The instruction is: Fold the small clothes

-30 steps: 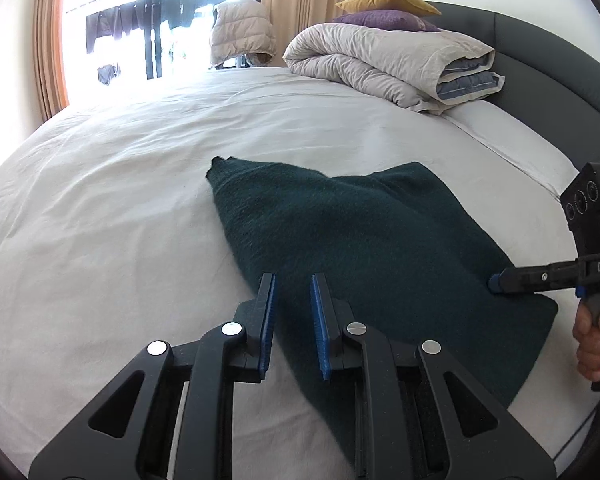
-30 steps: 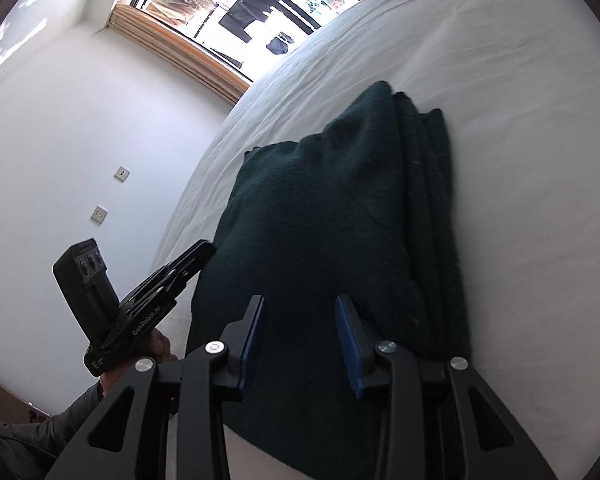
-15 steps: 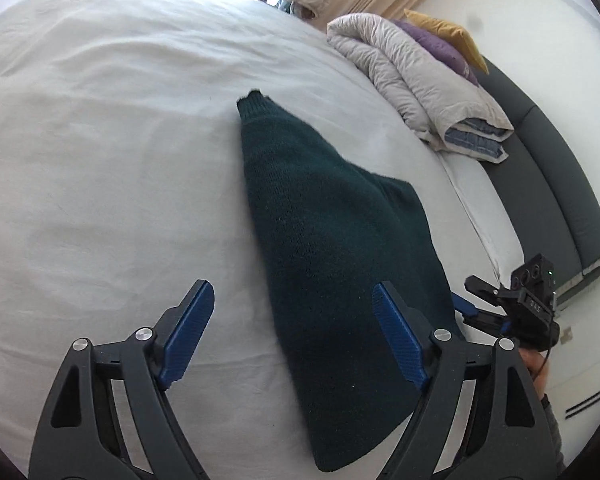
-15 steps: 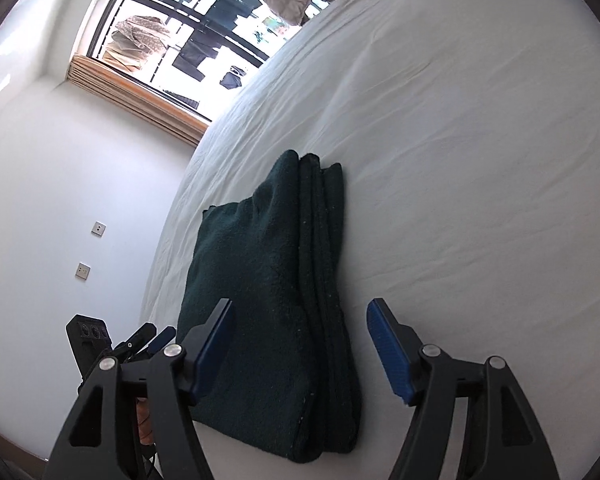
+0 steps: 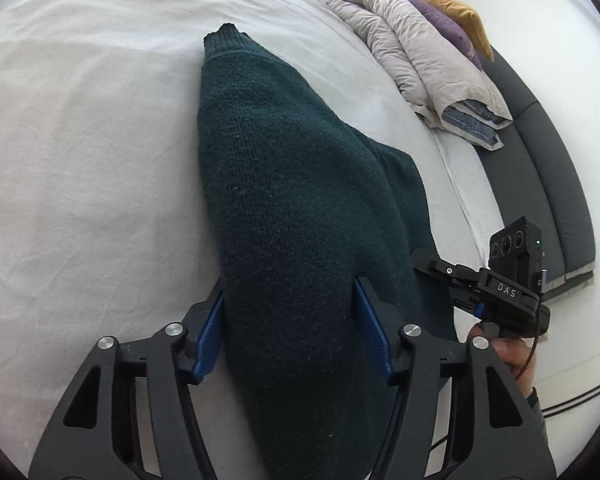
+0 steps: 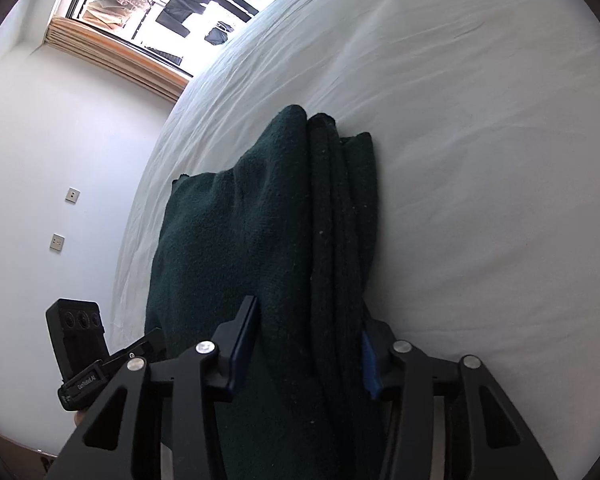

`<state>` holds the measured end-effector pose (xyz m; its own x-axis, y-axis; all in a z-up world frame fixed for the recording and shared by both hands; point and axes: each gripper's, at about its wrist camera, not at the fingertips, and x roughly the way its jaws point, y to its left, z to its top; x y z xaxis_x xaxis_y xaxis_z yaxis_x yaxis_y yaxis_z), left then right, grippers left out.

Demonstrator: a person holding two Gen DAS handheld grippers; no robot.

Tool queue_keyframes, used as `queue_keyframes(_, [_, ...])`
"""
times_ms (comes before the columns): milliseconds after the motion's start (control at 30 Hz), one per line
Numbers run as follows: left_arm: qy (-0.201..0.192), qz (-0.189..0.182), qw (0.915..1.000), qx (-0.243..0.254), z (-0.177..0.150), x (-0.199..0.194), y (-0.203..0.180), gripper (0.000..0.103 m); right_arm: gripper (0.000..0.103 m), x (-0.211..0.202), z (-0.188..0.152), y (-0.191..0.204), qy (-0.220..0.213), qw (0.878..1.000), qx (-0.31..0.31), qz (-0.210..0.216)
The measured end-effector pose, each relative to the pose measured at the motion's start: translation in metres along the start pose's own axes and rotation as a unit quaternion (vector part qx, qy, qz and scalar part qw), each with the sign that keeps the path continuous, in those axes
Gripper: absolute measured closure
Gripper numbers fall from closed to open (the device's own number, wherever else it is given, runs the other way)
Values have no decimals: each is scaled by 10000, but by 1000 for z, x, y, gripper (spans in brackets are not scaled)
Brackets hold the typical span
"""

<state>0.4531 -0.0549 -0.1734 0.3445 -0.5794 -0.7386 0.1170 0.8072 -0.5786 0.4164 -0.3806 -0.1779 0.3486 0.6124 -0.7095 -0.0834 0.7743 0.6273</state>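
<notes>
A dark green knitted sweater (image 5: 300,208) lies folded on the white bed sheet (image 5: 80,140). My left gripper (image 5: 290,320) is open, its blue pads on either side of the sweater's near end. In the right wrist view the sweater (image 6: 260,240) shows as a stack of folded layers. My right gripper (image 6: 308,340) is open, its jaws straddling the near edge of the folded layers. The right gripper also shows in the left wrist view (image 5: 500,288) at the sweater's right side. The left gripper's body shows in the right wrist view (image 6: 84,352) at lower left.
A folded beige duvet (image 5: 416,64) with purple and yellow pillows (image 5: 456,16) lies at the head of the bed by the dark grey headboard (image 5: 552,184). A bright window (image 6: 172,12) and a white wall with switches (image 6: 62,240) lie to the left.
Both grippers opened wide from nearly shut, then dropped onto the sweater's near ends, so the cloth now sits between each pair of jaws, which have narrowed around it.
</notes>
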Motion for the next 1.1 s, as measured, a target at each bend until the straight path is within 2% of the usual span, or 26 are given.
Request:
queue_keyframes(100, [-41,-2,10000,46,2,-2,-2,57,73,-2,-7,18,-136,9989,-297,-349])
queue_keyframes(167, [-84,-14,9999,98,3,-7,-4,62,74,-6,-11,35,-253,9967,-510,-578])
queue_keyframes(267, [-200,-25,9995,227,0,-25,-9,64,76,-15,-20,65,-444,9936,-813,-644])
queue_keyframes(367, [-433,158,9978,486,-4,-57,-12,64,76,-19,-32,100,-505,9895,-1174,-672])
queue_keyframes(567, [-806,432,9943,550,-13,-141,16,64,77,-12,-60,162,-542,9857,-1572,-286])
queue_keyframes(667, [-1031,691,9900,666,-22,-183,32,64,77,2,-70,184,-463,9861,-1598,-28])
queue_keyframes(700, [-1259,765,9872,608,-25,-195,38,64,77,7,-75,193,-438,9857,-1626,34])
queue_keyframes(800, [-1381,923,9845,556,-31,-222,59,64,77,26,-83,212,-333,9856,-1655,132])
queue_keyframes(900, [-1388,959,9846,453,-35,-229,81,64,77,44,-85,216,-269,9869,-1577,200])
queue_keyframes(1033, [-1176,1085,9867,297,-43,-211,115,64,77,67,-87,193,-71,9924,-1218,175])
queue_keyframes(1100, [-1200,1050,9868,266,-49,-206,125,62,76,72,-91,174,-46,9948,-984,246])
